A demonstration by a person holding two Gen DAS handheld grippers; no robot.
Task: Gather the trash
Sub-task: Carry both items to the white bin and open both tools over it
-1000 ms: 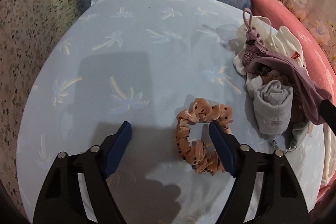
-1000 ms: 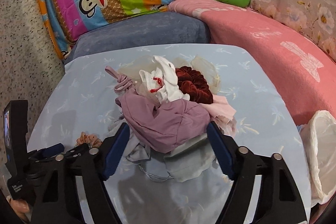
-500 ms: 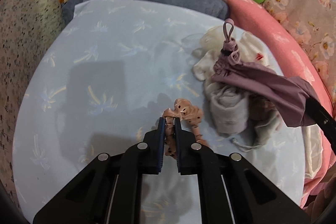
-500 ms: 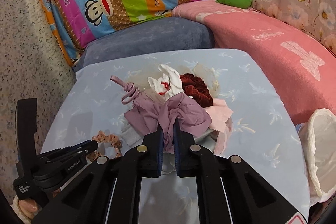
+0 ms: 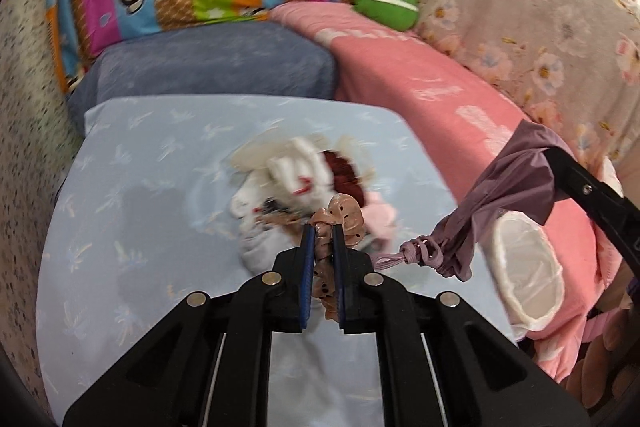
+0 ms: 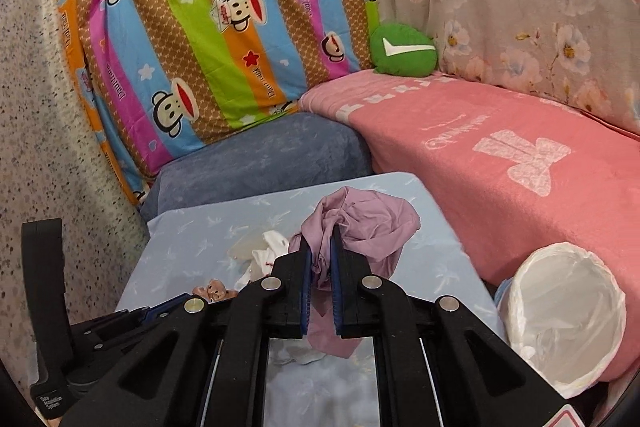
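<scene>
My left gripper is shut on a tan dotted scrunchie and holds it above the light blue sheet. My right gripper is shut on a mauve drawstring cloth bag, lifted off the sheet; the bag also shows in the left wrist view with its cord knot hanging. A pile with a white sock, a dark red scrunchie and a pink cloth lies on the sheet. A white-lined trash bin stands at the right, also in the left wrist view.
A pink blanket covers the seat at the right. A blue cushion and a striped monkey pillow stand behind the sheet. A green round cushion sits at the back. A speckled wall runs along the left.
Both grippers shut from open, the left on the scrunchie and the right on the mauve bag. Both have lifted their items off the sheet and swung right toward the bin.
</scene>
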